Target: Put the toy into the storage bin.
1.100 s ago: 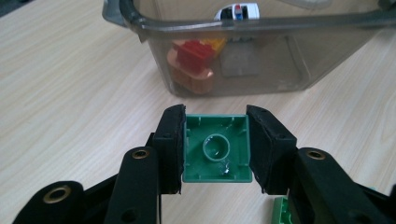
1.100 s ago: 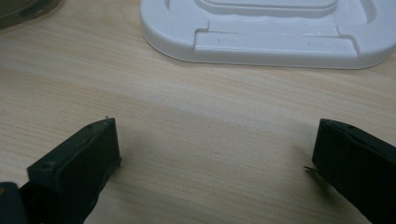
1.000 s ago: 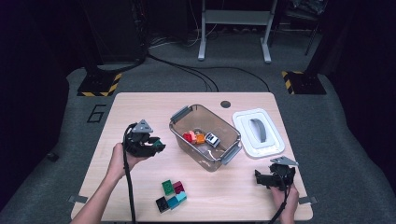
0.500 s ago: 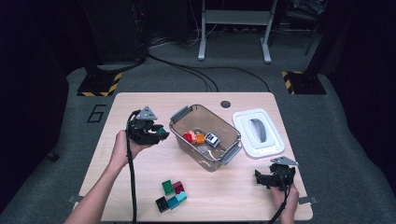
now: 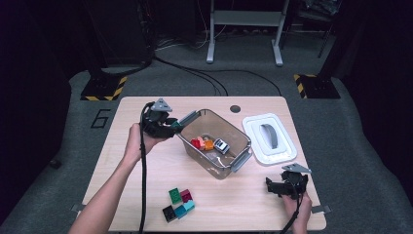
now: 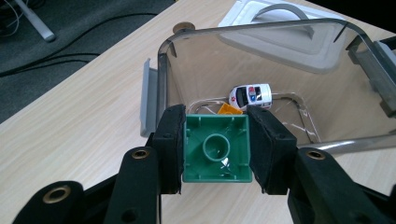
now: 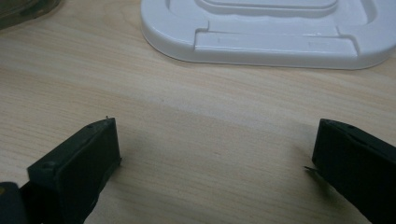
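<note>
Left gripper (image 6: 215, 149) clamps green block (image 6: 216, 148) by two opposite side walls, hollow underside facing the camera, at the clear bin's (image 5: 241, 144) 9 o'clock rim. Block: light, rigid, slick plastic; flat sides suit the pads. Probably seated squarely. Right gripper (image 7: 215, 158) wide, empty, near white lid (image 7: 261, 35).

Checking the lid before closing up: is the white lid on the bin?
No, the white lid lies flat on the table beside the open bin.
</note>
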`<action>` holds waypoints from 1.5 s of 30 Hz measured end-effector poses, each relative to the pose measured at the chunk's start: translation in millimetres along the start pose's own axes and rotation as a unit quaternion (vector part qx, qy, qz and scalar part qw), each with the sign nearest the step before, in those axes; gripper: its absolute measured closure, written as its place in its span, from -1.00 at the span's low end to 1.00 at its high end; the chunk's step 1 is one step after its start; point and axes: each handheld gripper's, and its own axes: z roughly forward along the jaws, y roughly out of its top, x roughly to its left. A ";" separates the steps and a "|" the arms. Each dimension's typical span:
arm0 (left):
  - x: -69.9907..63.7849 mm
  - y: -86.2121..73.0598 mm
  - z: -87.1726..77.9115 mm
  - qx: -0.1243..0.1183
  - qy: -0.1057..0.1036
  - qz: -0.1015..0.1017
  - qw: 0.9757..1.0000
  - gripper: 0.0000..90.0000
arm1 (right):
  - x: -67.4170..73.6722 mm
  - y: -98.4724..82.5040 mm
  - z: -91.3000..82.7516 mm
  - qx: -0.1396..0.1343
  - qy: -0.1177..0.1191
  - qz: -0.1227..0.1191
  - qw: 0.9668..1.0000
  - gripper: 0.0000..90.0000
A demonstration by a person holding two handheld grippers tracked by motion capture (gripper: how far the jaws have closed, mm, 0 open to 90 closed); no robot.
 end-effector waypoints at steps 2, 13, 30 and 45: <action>-0.5 2.9 5.9 0.005 0.001 0.005 1.000 0.31 | 0.0 0.0 0.0 0.000 0.000 0.000 1.000 -1.00; -0.7 5.9 41.4 0.028 -0.001 0.010 1.000 0.31 | 0.0 0.0 0.0 0.000 0.000 0.000 1.000 -1.00; 0.3 -3.6 67.0 0.060 0.006 0.013 0.998 0.30 | 0.0 0.0 -0.1 0.000 0.000 0.000 1.000 -1.00; -1.7 -10.5 38.1 0.042 0.012 -0.007 0.999 -0.38 | -0.1 0.0 0.0 0.000 0.000 -0.001 1.000 -1.00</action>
